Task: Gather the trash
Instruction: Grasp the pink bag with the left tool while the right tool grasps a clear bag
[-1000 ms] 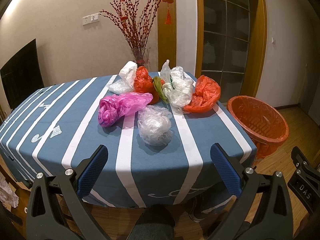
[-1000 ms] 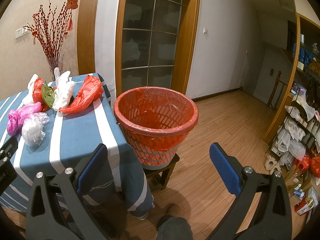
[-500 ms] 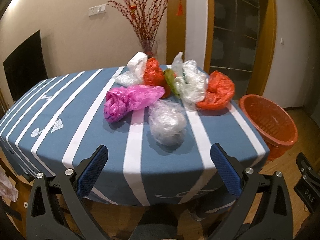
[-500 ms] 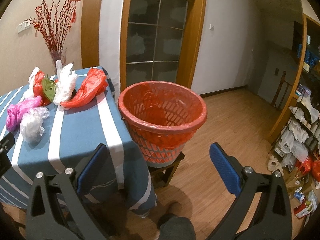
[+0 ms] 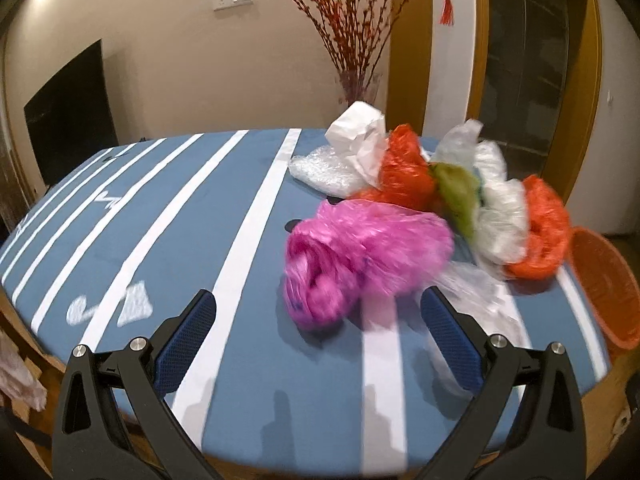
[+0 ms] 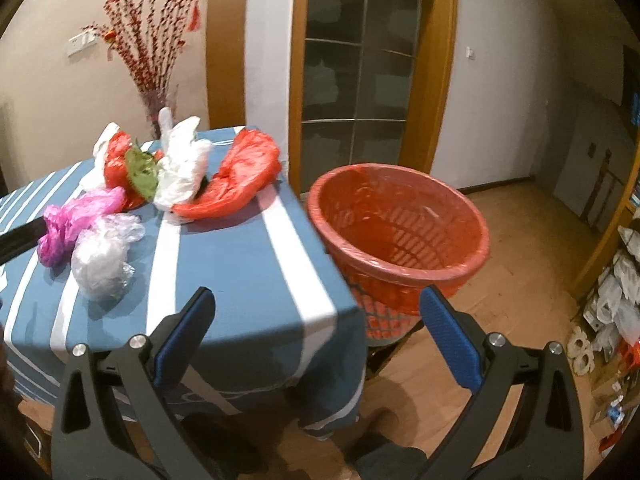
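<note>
Since a second ago our left claw (image 5: 318, 312) has closed in over the desk (image 5: 192, 208); crumpled magenta plastic bag (image 5: 360, 264) now sits just ahead of the tips, much bigger in frame. Left view is motion-blurred. Left claw fingers spread wide, nothing between them, blue pads (image 5: 188, 340) bare. Crumpled clear plastic bag (image 5: 472, 300) lies just right of the magenta one, partly behind the right pad.

Behind those we see the rest of the trash pile on the blue cloth with white stripes: white bag (image 5: 360, 136), two orange-red bags (image 5: 404, 168), a green piece (image 5: 456, 192), more whitish film (image 5: 500, 216), all bunched and touching. Glass vase of red twigs (image 5: 352, 40) stands behind the pile.

Our right claw (image 6: 316, 320) is also spread wide and empty, hanging off the desk's near corner. Red mesh plastic bin with a red liner (image 6: 400, 224) sits just beside the desk edge, on a low stand; no trash visible in it. From this side the magenta bag and clear bag lie near the desk's left part, well apart from the bin.
</note>
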Tool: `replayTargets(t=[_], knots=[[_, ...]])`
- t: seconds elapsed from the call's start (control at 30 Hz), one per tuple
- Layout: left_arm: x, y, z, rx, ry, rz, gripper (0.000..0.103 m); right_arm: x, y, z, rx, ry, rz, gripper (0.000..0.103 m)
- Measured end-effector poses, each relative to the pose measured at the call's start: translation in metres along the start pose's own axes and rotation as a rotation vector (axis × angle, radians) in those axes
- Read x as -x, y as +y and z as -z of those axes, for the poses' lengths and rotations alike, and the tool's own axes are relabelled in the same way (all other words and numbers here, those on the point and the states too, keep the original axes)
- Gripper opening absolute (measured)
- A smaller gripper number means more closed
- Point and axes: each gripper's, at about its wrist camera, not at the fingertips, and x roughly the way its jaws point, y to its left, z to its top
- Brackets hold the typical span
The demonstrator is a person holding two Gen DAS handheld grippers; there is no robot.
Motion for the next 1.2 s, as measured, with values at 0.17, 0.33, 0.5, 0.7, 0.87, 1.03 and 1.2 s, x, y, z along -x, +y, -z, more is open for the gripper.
replayTargets(t=[0.17,0.33,0.5,0.7,0.87,1.03,1.2], knots=[[-0.03,0.003,-0.012,-0.024,0.043,0.043,0.101,-0.011,0.016,-0.004,0.019,0.014,-0.002,0.099],[-0.053,0.01,-0.022,-0.019,0.081,0.094,0.097,-0.022,0.034,-0.011,0.037,0.028,-0.02,0.099],[-0.069,0.02,-0.021,-0.005,0.135,0.158,0.073,-0.026,0.056,-0.019,0.071,0.02,-0.059,0.099],[-0.068,0.031,-0.02,-0.004,0.108,0.17,0.048,-0.029,0.085,-0.035,0.088,0.008,-0.144,0.099],[-0.062,0.045,-0.022,-0.003,0.065,0.137,0.034,-0.032,0.109,-0.046,0.084,0.012,-0.241,0.099],[-0.059,0.065,-0.025,0.035,0.041,0.113,0.029,-0.042,0.134,-0.051,0.088,0.05,-0.339,0.092],[-0.06,0.077,-0.025,0.059,0.036,0.111,0.026,-0.061,0.156,-0.044,0.121,0.134,-0.389,0.083]])
